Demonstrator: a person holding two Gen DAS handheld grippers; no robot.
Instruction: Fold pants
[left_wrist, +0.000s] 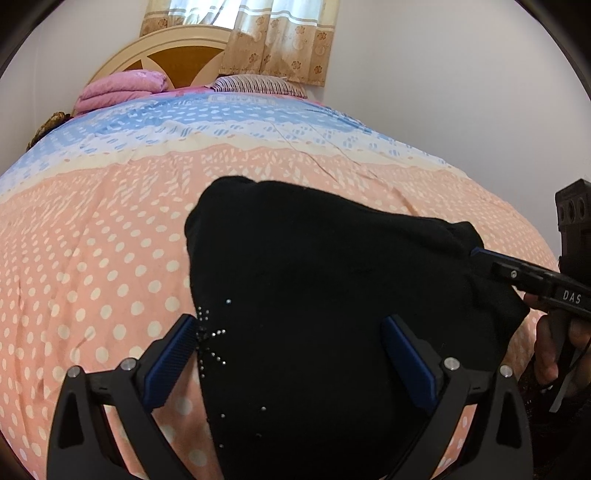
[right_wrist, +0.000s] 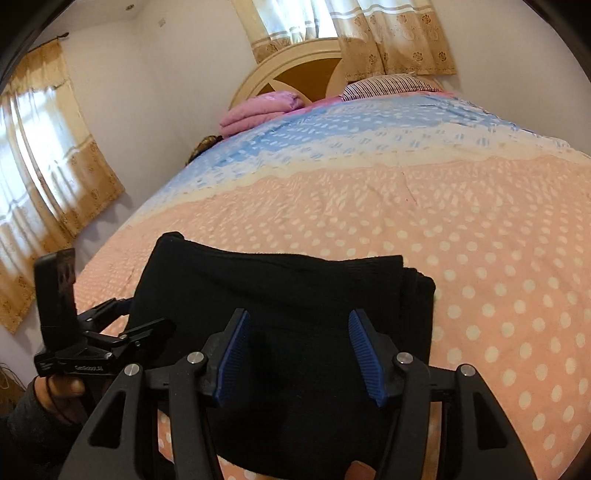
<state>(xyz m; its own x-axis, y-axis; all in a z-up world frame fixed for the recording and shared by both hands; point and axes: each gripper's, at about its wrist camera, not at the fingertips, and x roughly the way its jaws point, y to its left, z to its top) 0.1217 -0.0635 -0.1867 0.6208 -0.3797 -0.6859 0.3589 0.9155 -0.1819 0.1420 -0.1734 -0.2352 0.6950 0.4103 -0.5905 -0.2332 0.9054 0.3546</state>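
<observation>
Black pants (right_wrist: 291, 314) folded into a compact stack on the bed (right_wrist: 461, 229), near its foot edge.

The right wrist view alone shows the layered fold edges at the stack's right side and its long axis running across the bed; the left wrist view alone shows studs (left_wrist: 208, 332) on the cloth. Both the left gripper (left_wrist: 291, 354) and the right gripper (right_wrist: 299, 354) hover over the pants, fingers spread wide, grasping nothing.

Soft window daylight (sharp), heavy fisheye edges
</observation>
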